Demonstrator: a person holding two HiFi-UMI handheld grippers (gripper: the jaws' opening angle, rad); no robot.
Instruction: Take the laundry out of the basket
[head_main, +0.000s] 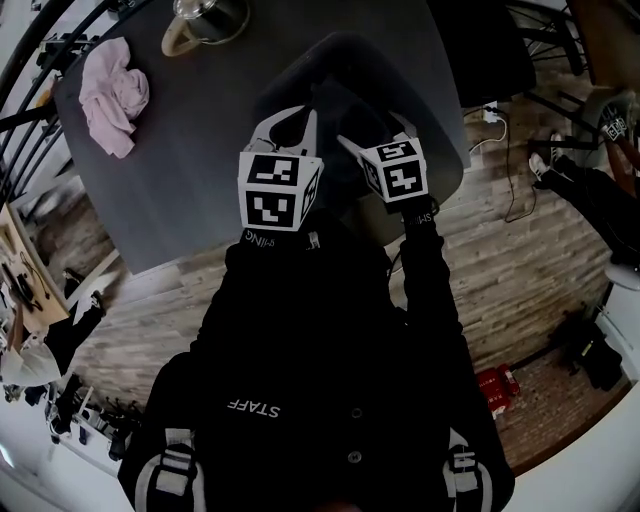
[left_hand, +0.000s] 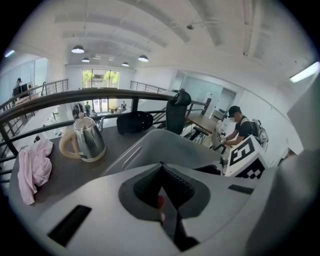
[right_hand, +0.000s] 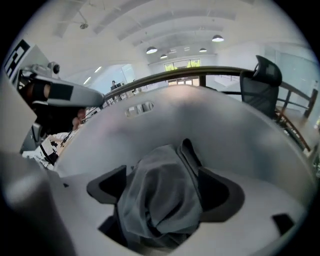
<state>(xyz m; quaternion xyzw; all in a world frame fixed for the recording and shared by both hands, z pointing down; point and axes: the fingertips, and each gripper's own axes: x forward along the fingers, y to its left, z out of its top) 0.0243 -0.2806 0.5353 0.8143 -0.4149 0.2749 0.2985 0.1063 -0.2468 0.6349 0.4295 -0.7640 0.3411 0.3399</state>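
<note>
A grey laundry basket (head_main: 440, 120) stands at the near edge of the dark table (head_main: 190, 170), and both grippers reach into it. In the right gripper view a crumpled grey garment (right_hand: 162, 200) lies inside the basket (right_hand: 200, 120). It sits between the wide-apart jaws of my right gripper (right_hand: 165, 187), which do not squeeze it. My left gripper (left_hand: 161, 167) is beside it above the basket wall (left_hand: 165, 145), its pads meeting with no cloth between them. From the head both grippers (head_main: 288, 128) (head_main: 372, 132) hide the basket's inside.
A pink cloth (head_main: 115, 95) lies in a heap on the table's far left (left_hand: 34, 170). A steel kettle (head_main: 208, 18) stands at the back of the table (left_hand: 89, 140). A railing runs behind the table, and wooden floor lies to the right of it.
</note>
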